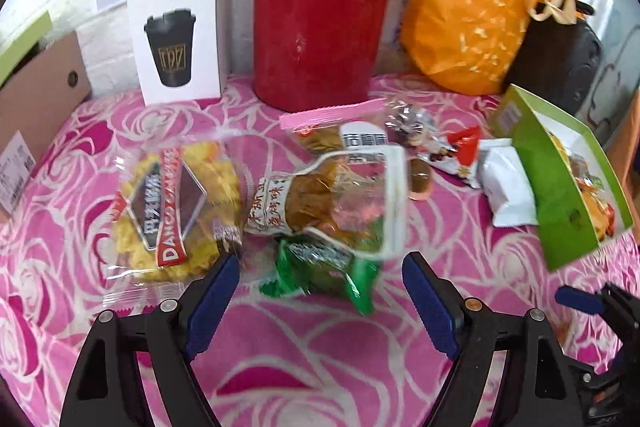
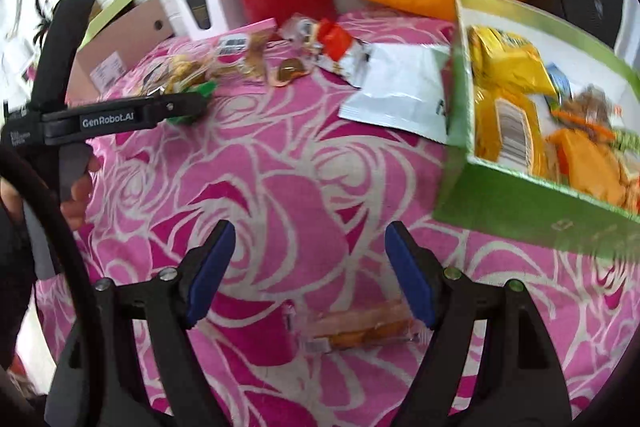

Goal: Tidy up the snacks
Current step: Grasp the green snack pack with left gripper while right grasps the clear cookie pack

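Both grippers' fingers are spread and empty, the left gripper facing the green packet at twelve o'clock, likely bound for the green box.

Home: floral tablecloth, red thermos

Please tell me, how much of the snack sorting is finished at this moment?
Partly done. The green box already holds several packets, among them a yellow bag. Nothing is in hand: the left claw and right claw are both open and hold nothing. Still left on the pink cloth: the green packet, the white packet, the red-and-white one, and a clear-wrapped snack below the right claw.
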Demonstrator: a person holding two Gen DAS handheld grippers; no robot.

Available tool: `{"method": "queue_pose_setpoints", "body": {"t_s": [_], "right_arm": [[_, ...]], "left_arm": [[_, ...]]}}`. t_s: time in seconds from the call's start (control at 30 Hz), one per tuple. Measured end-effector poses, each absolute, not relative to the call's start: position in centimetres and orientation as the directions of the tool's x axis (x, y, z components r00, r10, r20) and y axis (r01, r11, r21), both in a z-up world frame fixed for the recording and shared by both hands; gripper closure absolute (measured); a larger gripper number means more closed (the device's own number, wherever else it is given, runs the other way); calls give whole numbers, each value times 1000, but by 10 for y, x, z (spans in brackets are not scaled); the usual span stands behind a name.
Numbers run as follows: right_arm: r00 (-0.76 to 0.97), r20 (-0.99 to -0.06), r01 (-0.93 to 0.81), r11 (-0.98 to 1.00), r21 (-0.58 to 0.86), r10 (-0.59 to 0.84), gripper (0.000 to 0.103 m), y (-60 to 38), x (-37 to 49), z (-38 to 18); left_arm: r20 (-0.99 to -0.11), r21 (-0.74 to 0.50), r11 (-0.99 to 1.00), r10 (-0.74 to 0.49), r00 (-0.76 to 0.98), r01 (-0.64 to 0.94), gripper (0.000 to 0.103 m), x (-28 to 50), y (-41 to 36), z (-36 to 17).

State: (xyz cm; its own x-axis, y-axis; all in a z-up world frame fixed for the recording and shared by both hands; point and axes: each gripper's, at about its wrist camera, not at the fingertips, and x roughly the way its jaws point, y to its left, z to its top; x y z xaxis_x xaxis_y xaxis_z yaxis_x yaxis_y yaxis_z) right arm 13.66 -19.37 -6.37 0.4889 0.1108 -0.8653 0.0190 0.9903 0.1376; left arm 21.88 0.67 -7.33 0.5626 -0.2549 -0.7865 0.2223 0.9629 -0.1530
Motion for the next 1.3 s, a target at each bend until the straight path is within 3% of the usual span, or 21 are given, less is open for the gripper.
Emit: {"method": "queue_pose_setpoints", "body": {"t_s": [0.07,0.17,0.27,0.47,0.63,0.77,1.0,1.1,1.3], "right_arm": [[494,-865,71,988,135,83,25,-199,138,-65],[521,-844,117,969,220,128,25,-211,131,-60],[553,-824,152,958,244,122,25,-220,114,-49],[506,-857,175,960,217,101,25,-223,101,-49],[438,-893,160,969,189,102,25,-212,103,-66],[455,-870,77,964,253,192,25,-205,100,-60],[403,-900,76,974,212,164,25,-205,88,-54],[379,-901,95,960,264,210,25,-203,93,-63],[423,-883,47,968,245,203,25,-183,122,-67]], "left_arm": [[-782,-157,960,-265,564,233,18,221,6,-73],[-787,-173,950,-291,544,259,52,218,4,-73],[-786,-186,939,-320,529,290,54,209,2,-74],[-783,-239,911,-386,488,337,53,166,-2,-72],[-777,-242,910,-390,494,338,41,130,8,-68],[-780,-268,917,-387,492,296,41,126,21,-71],[-784,-297,907,-410,467,297,40,124,15,-72],[-794,-308,904,-416,443,297,40,125,7,-74],[-791,-301,913,-400,464,275,40,115,4,-66]]}}
